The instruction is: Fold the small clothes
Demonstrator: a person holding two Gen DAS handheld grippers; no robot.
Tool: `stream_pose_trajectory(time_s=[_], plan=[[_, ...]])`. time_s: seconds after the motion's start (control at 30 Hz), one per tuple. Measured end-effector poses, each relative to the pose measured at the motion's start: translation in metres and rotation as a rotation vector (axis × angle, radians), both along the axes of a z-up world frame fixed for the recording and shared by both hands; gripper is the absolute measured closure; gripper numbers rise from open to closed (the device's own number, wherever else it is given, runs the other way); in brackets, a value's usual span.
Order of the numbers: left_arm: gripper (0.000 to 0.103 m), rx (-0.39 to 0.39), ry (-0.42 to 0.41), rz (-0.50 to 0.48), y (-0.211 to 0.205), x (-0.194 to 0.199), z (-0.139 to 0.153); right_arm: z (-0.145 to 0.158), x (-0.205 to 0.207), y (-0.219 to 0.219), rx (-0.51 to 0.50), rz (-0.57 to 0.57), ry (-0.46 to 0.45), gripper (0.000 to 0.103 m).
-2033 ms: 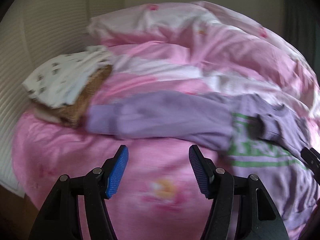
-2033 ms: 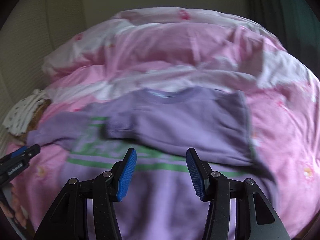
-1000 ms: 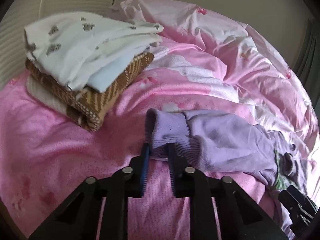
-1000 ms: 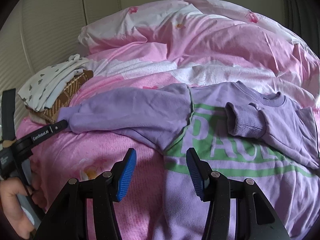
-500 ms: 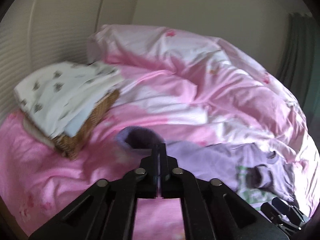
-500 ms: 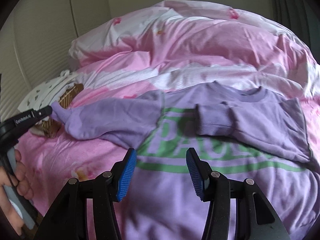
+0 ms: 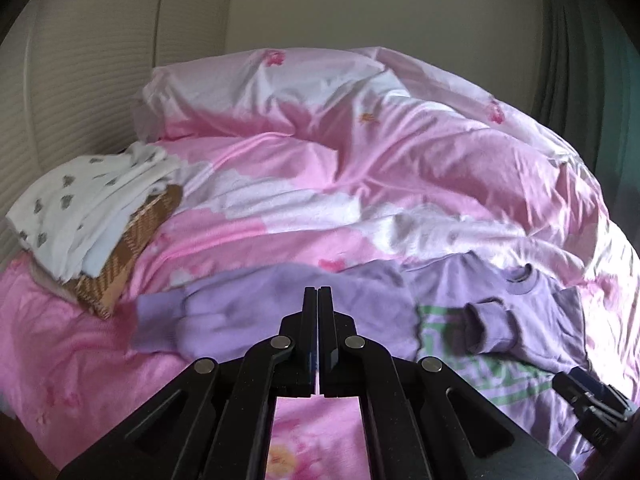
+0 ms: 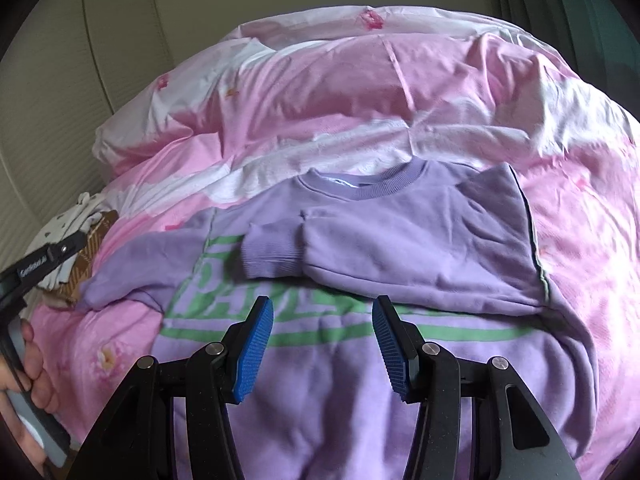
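Left tongs (image 7: 318, 300): jaws pressed together, nothing visible between them; they hang above the outstretched sleeve without holding it.
Right tongs (image 8: 322, 320): jaws parted about halfway, blue ribbed pads (image 8: 252, 346) facing each other, empty; poised over the lower front of the sweatshirt.
Hand (image 8: 28, 364): at the left edge of the right wrist view, wrapped round the grey handle of the left tongs.
Purple sweatshirt (image 8: 360, 380): lies front-up on the bed, collar toward the far side, green lettering and green stripes across the chest.
Folded sleeve (image 8: 272, 252): the sleeve on the right in the pictures is laid across the chest, its ribbed cuff resting over the lettering.
Outstretched sleeve (image 7: 248, 312): the other sleeve runs flat toward the left of the pictures, its cuff near the stack of clothes but apart from it.
Bed (image 7: 52, 344): covered in a pink sheet with floral print; carries the sweatshirt and the stack.
Duvet (image 7: 360, 152): pink and white, rumpled, heaped just beyond the sweatshirt's collar.
Stack of clothes (image 7: 80, 216): a white spotted garment on top, pale blue fabric under it, a brown checked piece beneath; sits at the left side of the bed.
Wall (image 7: 80, 60): cream, ribbed panelling behind the stack.
Curtain (image 7: 580, 80): dark green, at the right edge.
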State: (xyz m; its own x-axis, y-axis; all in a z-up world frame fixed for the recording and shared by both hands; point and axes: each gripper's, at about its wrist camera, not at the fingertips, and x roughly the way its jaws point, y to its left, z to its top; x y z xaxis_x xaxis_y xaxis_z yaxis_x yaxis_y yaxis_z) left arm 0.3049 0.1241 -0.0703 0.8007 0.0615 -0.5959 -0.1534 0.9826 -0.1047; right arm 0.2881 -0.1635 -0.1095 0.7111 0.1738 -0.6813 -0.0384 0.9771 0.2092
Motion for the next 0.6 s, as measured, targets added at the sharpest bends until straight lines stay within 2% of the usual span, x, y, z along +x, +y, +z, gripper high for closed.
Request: stream_pose_trajectory(time_s=[0.07,0.23,0.33,0.47,0.6], plan=[[0.082,-0.008,0.006,0.027,0.016,-0.004,-0.004,-0.001,-0.001,0.001,-0.001,0.005,0.000,0.052],[0.072,-0.006,0.012,0.088,0.058,-0.013,-0.013,-0.002,-0.001,0.028,0.005,0.038,0.001,0.052],[0.063,-0.033,0.020,0.129,0.090,-0.020,-0.022,0.001,-0.002,0.056,0.001,0.067,-0.015,0.052],[0.060,-0.089,0.045,0.169,0.129,-0.024,-0.039,0.004,0.001,0.101,-0.005,0.109,-0.032,0.052],[0.060,-0.155,0.073,0.168,0.154,-0.021,-0.060,0.003,0.004,0.136,-0.015,0.142,-0.036,0.052]])
